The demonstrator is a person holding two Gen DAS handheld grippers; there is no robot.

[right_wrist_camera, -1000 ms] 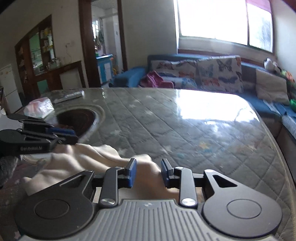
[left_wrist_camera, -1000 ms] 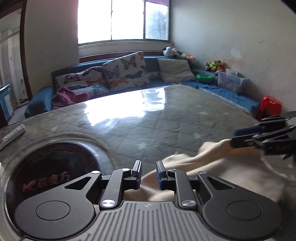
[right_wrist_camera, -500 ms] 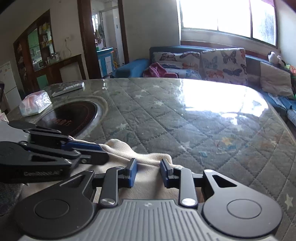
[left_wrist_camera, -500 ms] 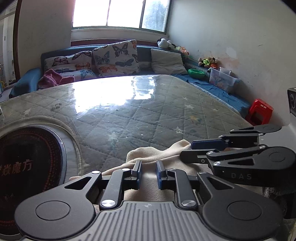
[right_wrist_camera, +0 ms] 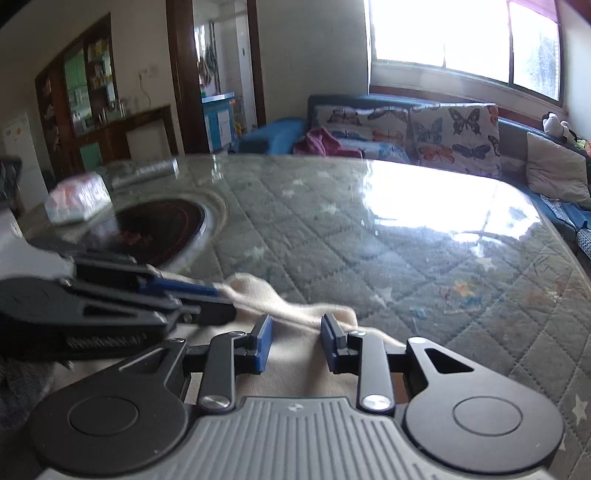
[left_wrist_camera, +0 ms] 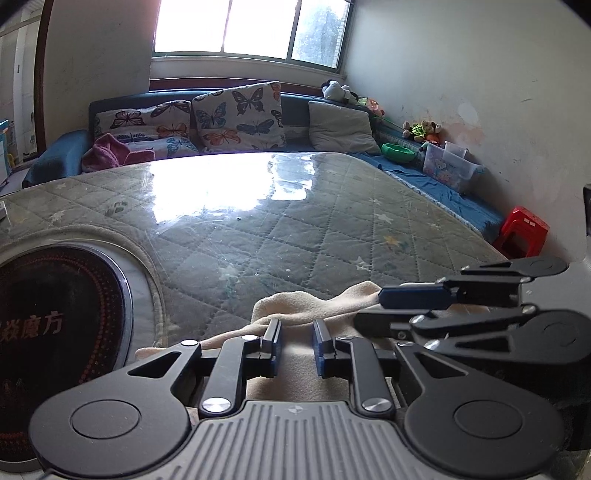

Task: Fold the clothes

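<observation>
A lived-in home, its living and dining room. Beyond the gripper tips a glass-topped bench (left_wrist_camera: 332, 206) over quilted padding carries a built-in round cooktop (left_wrist_camera: 55, 332). Further ahead a blue corner sofa (left_wrist_camera: 59, 158) under a window (left_wrist_camera: 243, 26) holds butterfly cushions (left_wrist_camera: 236, 114), soft toys (left_wrist_camera: 421, 129) and a toy box (left_wrist_camera: 447, 166). Left of the right gripper, a doorway (right_wrist_camera: 218, 74) and wooden cabinet shelves (right_wrist_camera: 85, 85).

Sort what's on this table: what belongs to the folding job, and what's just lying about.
Job:
cream fleece cloth
left gripper
right gripper

Lying about:
round black cooktop
pink-white plastic packet
grey remote control
</observation>
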